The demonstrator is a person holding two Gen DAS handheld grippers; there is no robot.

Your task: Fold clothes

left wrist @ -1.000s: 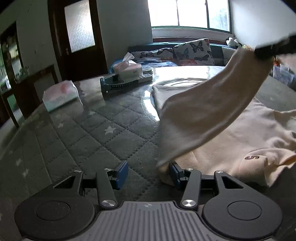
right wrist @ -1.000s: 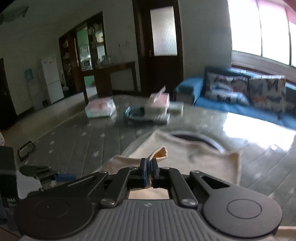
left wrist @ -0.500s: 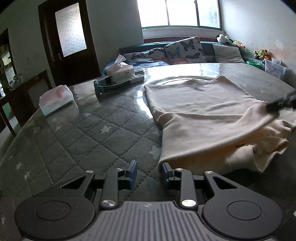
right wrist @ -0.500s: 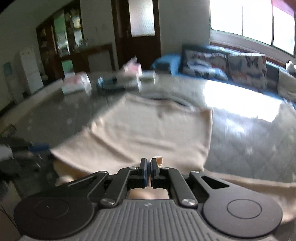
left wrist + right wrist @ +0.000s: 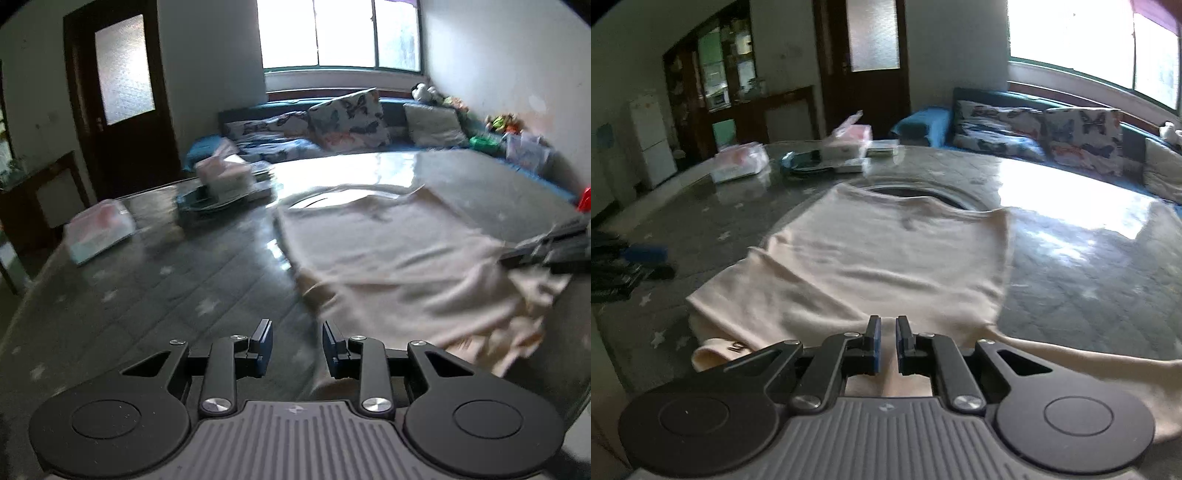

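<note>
Standing by the worktop (image 5: 155,295), I see the left hand-held gripper (image 5: 297,347) hovering low with its jaws spread wide and nothing between them; ahead of it and off to its left sit a wrapped tissue pack (image 5: 99,230) and a tissue box (image 5: 221,175), well clear of the work. The cream garment (image 5: 388,258) lies just ahead and to the right of that gripper, its near edge rumpled close to the right fingertip. Over on the far side of the cloth, the right hand-held gripper (image 5: 887,345) sits directly above the garment (image 5: 886,254) with its jaws parted only a narrow way, gripping nothing; a folded-over flap lies in front of it and a loose sleeve trails off to its right.

It looks to me like a side fold has just been laid down. To do this step well, I would have both grippers pinch the bunched near edge at matching corners, pull it taut before lifting, and carry it over evenly so the wrinkles flatten rather than get trapped
</note>
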